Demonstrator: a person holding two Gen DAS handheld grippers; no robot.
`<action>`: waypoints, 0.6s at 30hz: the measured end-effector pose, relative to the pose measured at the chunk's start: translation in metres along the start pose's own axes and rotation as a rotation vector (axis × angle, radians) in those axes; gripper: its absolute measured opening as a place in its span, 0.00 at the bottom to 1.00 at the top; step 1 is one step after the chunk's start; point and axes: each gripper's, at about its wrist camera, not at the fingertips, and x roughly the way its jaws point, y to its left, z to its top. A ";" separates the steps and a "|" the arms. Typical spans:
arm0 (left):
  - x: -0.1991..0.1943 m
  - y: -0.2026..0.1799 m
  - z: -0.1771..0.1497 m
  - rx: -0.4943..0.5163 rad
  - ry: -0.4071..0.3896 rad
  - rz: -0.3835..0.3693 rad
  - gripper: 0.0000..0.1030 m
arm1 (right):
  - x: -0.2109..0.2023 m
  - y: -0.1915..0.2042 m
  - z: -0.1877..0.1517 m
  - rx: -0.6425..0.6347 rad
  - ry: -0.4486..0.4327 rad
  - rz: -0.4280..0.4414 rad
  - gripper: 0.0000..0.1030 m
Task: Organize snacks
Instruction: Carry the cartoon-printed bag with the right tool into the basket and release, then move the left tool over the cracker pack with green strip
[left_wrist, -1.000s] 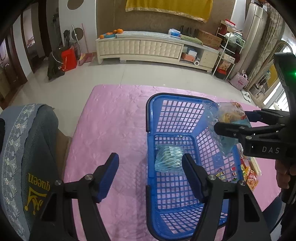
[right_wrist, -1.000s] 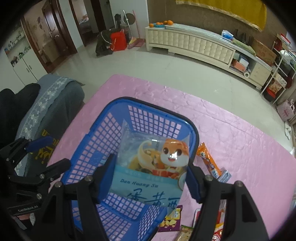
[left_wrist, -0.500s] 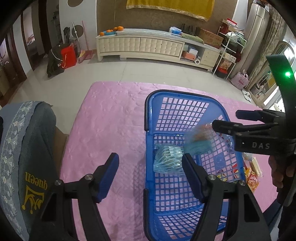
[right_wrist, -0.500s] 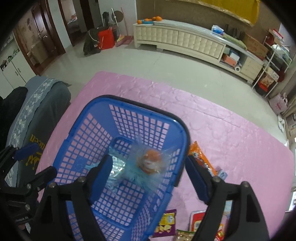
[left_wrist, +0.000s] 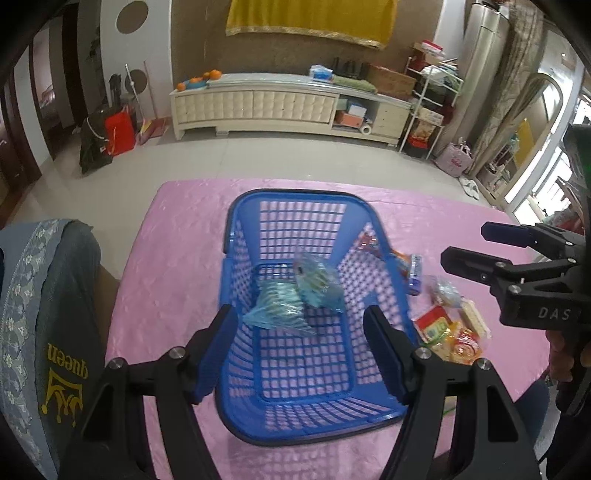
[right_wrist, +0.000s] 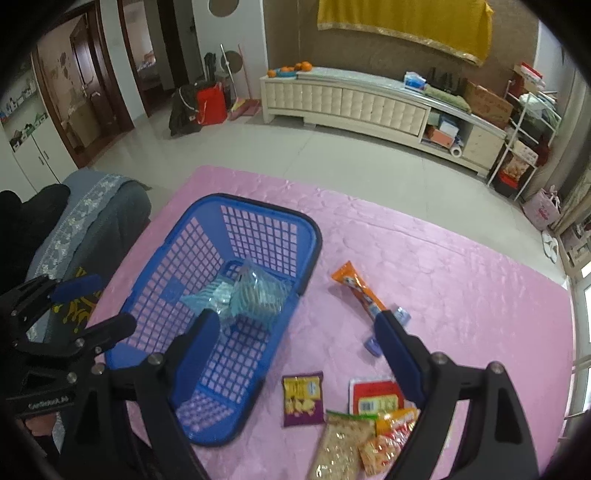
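Note:
A blue mesh basket (left_wrist: 295, 194) stands on the pink tablecloth. Two clear bluish snack bags lie on its floor, one (left_wrist: 279, 314) flat and the other (left_wrist: 317, 286) leaning on it; the right wrist view shows the same pile (right_wrist: 255, 291). Above the basket's near end my left gripper (left_wrist: 299, 325) hovers open, holding nothing. My right gripper (right_wrist: 295, 321) is open and empty, held over the cloth by the basket's right wall. Loose snacks lie to the basket's right: an orange stick pack (right_wrist: 356, 288), a purple packet (right_wrist: 303, 398), a red-and-white pack (right_wrist: 376, 400) and a cracker bag (right_wrist: 343, 443).
A chair with a grey "queen" cover (left_wrist: 44, 332) stands against the table's left side. Two small lavender pieces (right_wrist: 371, 345) lie near the stick pack. The pink cloth ends at the far table edge (left_wrist: 332, 182), with tiled floor and a long cream cabinet (left_wrist: 258, 107) beyond.
My right gripper opened and the cartoon snack bag dropped into the basket beside the first bag. Both grippers then rose and drew back, the right one shifting right, off the basket.

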 end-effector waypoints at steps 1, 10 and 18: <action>-0.004 -0.004 -0.001 0.002 -0.005 -0.006 0.67 | -0.007 -0.002 -0.004 0.001 -0.007 -0.002 0.86; -0.031 -0.043 -0.023 0.048 -0.032 -0.039 0.66 | -0.055 -0.027 -0.046 0.032 -0.053 -0.022 0.86; -0.038 -0.086 -0.044 0.103 -0.029 -0.071 0.66 | -0.078 -0.055 -0.085 0.085 -0.079 -0.042 0.86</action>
